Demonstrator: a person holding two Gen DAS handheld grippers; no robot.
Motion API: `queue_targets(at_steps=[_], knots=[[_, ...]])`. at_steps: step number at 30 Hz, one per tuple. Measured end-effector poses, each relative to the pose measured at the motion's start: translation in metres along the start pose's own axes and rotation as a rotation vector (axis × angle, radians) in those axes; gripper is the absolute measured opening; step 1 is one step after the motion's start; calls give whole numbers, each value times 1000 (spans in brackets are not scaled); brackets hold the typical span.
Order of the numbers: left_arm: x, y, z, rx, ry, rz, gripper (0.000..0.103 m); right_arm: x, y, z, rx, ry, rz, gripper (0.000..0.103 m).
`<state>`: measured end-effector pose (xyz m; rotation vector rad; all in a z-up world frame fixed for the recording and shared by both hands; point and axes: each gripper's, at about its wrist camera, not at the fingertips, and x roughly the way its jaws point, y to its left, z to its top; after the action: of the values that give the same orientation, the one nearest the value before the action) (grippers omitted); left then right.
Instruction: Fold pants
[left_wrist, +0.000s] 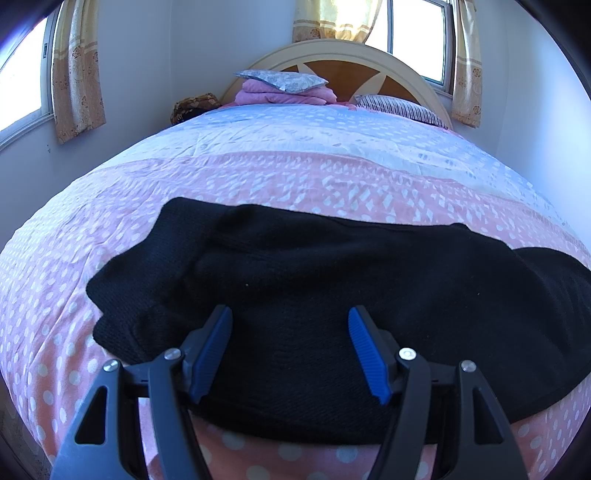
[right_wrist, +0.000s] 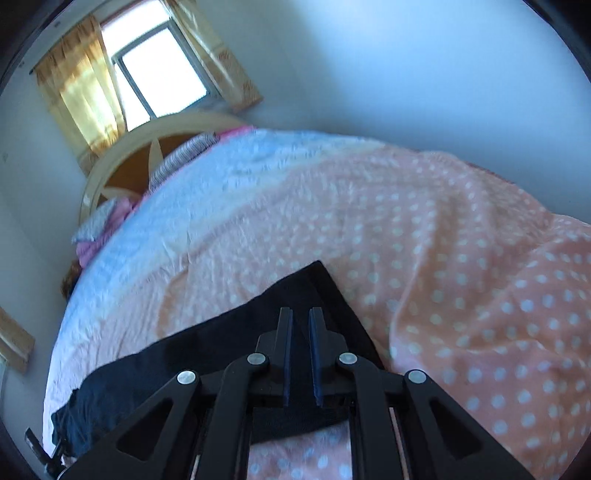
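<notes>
Black pants lie in a wide band across the near part of the pink dotted bedspread, with a rumpled fold at their left end. My left gripper hovers over their near edge, its blue pads wide apart and nothing between them. In the right wrist view the pants end in a flat corner on the bedspread. My right gripper stands over that corner, its jaws almost together with only a thin slit. No cloth is lifted between them.
Folded pink bedding with a grey pillow and a striped pillow lie by the headboard. Curtained windows are behind and to the left. The bedspread is bunched in wrinkles on the right.
</notes>
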<state>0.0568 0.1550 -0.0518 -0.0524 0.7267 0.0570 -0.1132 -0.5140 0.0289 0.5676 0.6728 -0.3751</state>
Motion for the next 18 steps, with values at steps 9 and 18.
queue_targets(at_steps=[9,18], knots=[[1,-2,0,7,4,11,69,43,-7,6,-68,67,-8,17],[1,-3,0,8,5,14,69,24,7,0,-156,-19,-74,40]])
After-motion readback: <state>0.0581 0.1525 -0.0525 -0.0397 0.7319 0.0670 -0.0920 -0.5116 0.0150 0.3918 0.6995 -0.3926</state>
